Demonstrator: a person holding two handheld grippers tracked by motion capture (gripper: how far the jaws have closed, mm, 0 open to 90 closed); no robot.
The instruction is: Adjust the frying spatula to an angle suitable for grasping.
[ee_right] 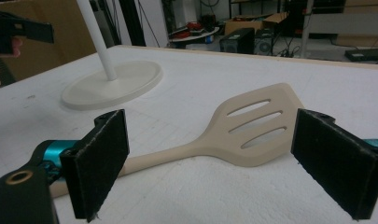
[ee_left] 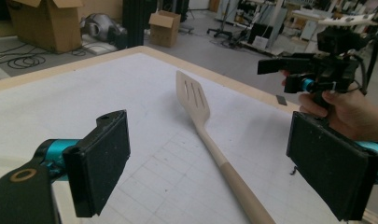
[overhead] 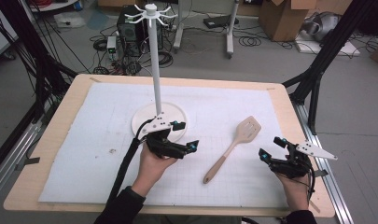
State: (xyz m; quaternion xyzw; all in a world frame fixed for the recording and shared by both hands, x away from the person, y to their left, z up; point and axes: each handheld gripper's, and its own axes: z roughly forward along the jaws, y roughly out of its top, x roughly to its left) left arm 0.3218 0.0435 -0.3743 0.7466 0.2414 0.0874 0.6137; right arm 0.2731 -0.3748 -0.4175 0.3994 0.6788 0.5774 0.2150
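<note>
A beige slotted spatula [overhead: 231, 148] lies flat on the white mat, blade toward the far right, handle toward me. In the left gripper view the spatula [ee_left: 210, 135] runs between the wide-apart jaws but lies farther off. My left gripper [overhead: 185, 135] is open, hovering left of the spatula, near the stand's base. My right gripper [overhead: 272, 147] is open, just right of the spatula's blade; the right gripper view shows the spatula [ee_right: 233, 137] lying between its jaws, untouched. A white hanger stand [overhead: 155, 70] rises from a round base [overhead: 144, 119], topped by hooks.
The white mat [overhead: 98, 140] covers most of the wooden table [overhead: 51, 135]. Beyond the far edge are cables, a computer tower [overhead: 130, 32] and cardboard boxes [overhead: 284, 18]. Black frame legs stand at both sides.
</note>
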